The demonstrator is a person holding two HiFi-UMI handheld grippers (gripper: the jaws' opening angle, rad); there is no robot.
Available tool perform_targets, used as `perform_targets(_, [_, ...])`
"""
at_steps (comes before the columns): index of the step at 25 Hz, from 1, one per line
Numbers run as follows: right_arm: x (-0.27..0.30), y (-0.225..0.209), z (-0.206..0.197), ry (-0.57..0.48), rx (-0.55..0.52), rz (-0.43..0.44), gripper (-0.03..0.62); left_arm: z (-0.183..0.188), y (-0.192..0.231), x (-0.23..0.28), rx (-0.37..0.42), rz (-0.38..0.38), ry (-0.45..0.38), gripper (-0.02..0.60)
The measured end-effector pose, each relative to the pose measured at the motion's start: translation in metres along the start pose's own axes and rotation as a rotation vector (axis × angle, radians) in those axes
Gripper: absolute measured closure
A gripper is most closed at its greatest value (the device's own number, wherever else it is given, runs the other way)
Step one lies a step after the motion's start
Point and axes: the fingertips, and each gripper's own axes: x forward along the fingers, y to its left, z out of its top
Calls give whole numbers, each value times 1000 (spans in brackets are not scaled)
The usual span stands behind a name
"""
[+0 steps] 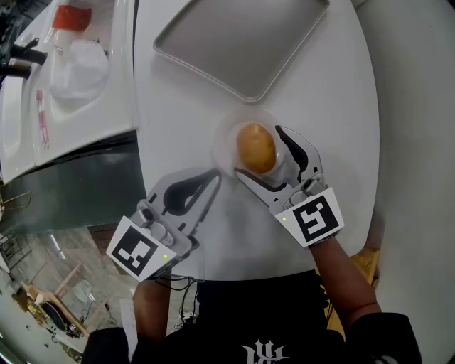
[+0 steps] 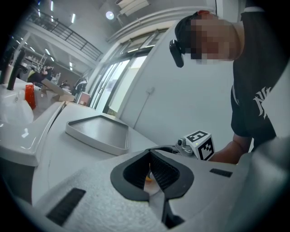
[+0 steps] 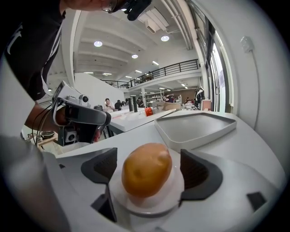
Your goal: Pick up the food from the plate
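Observation:
A golden-brown oval piece of food lies on a small white plate in the middle of the white table. My right gripper is open, one jaw on each side of the plate and the food, its pads clear of the food. The plate's rim sits low between the jaws. My left gripper is shut with nothing in it, its tip just left of the plate, pointing toward it.
A grey rectangular tray lies beyond the plate at the table's far side. A white side counter with a red-capped container stands to the left, across a gap. The table's rounded edge runs close on the right.

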Motion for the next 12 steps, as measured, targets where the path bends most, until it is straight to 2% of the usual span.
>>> perform_targets(12, [7,-3,-10,62,1,-9,206,0,-1,2,-30,-13,-7,574])
